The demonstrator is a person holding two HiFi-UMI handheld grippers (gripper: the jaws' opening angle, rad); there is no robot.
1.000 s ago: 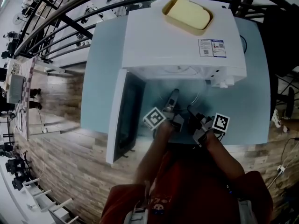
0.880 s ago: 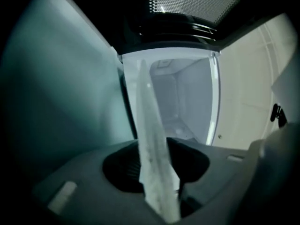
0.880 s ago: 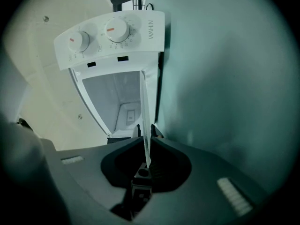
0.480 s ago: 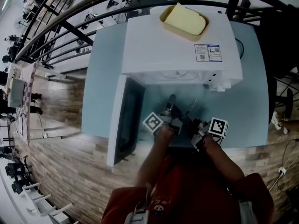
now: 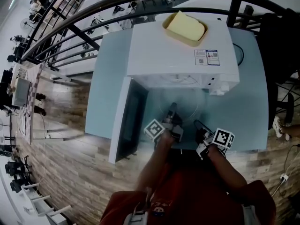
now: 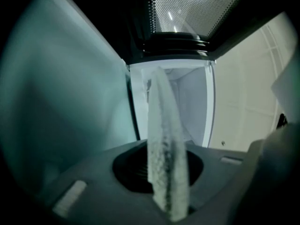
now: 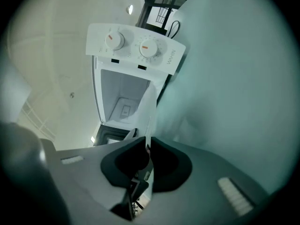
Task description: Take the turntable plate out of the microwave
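On the pale blue desk [image 5: 253, 111] stands the white microwave [image 5: 180, 50], its door [image 5: 127, 121] swung open to the left. The glass turntable plate [image 5: 186, 108] is in front of the open cavity, held over the desk by both claws. Whether its far rim has cleared the opening cannot be told. Left claw [image 5: 171, 112]: jaws have just been closing and pinch the plate's near rim. Right claw [image 5: 200, 128]: jaws nearly together, clamped on the same rim near the left claw. A yellow container [image 5: 185, 26] rests on the microwave's top.
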